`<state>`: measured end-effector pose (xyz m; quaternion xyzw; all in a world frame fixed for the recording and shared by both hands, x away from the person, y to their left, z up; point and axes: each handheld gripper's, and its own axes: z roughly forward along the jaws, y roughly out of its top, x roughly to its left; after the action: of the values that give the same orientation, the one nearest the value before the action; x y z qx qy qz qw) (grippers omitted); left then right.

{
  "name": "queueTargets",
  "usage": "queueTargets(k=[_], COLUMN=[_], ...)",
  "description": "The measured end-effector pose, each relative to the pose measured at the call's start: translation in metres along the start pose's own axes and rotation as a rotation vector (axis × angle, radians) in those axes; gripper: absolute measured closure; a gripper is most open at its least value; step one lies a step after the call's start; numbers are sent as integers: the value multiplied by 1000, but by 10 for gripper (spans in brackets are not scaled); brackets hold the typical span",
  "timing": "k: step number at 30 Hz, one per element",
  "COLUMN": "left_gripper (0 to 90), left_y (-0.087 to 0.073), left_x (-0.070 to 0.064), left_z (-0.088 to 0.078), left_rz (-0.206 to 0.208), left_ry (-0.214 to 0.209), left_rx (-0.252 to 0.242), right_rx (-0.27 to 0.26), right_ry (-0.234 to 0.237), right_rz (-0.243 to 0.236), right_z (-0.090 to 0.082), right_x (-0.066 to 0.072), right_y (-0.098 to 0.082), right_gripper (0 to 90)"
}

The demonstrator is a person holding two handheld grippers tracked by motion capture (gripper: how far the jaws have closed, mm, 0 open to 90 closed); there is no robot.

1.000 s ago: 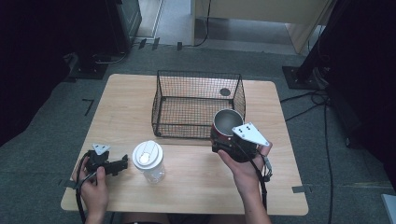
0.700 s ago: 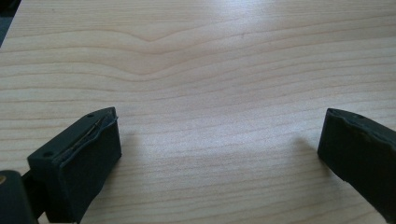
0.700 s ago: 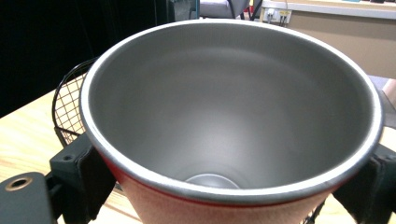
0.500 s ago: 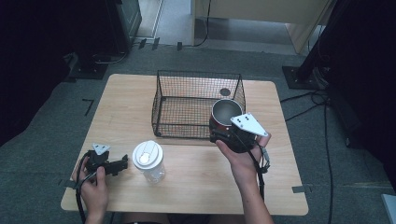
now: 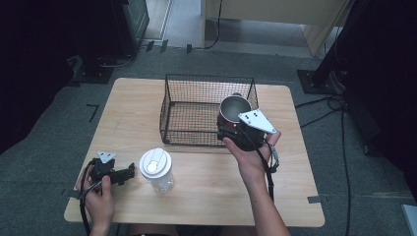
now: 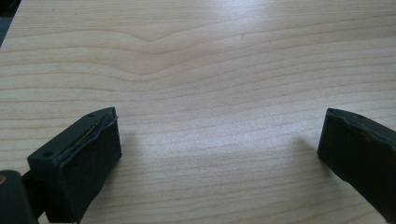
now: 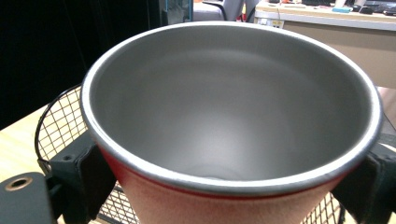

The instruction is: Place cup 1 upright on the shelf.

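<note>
Right gripper (image 5: 235, 129) pinches the red cup (image 5: 233, 111) — keep it upright, clear the wire basket (image 5: 189, 110) rim; left gripper (image 5: 129, 170) rests spread.

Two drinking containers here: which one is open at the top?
The red metal cup, clamped in the right gripper by the wire basket; its steel inside shows bare. The clear tumbler on the table carries a white lid.

1. A red cup (image 7: 233, 205) with a bare steel inside is standing upright and empty, its open mouth facing up.
2. It is sitting clear of the tabletop, over the near right corner of a wire basket (image 5: 196, 105).
</note>
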<state>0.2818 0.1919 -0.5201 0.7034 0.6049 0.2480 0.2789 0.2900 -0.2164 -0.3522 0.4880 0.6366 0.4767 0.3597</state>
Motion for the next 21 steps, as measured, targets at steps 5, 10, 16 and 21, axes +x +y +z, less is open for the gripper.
queueTargets(k=[5,10,16,21], left_gripper=[0,0,0,0], left_y=[0,0,0,0], left_x=[0,0,0,0], left_z=[0,0,0,0], left_rz=[0,-2,-2,0], left_ry=[0,0,1,0], left_rx=[0,-2,-3,0], right_rx=[-5,-1,0,2], right_ry=[-2,-14,-32,-43], right_rz=[3,12,15,13], right_z=[9,19,31,42], right_x=[1,-1,-4,-6], right_y=[3,7,8,9], right_gripper=[76,76,76,76])
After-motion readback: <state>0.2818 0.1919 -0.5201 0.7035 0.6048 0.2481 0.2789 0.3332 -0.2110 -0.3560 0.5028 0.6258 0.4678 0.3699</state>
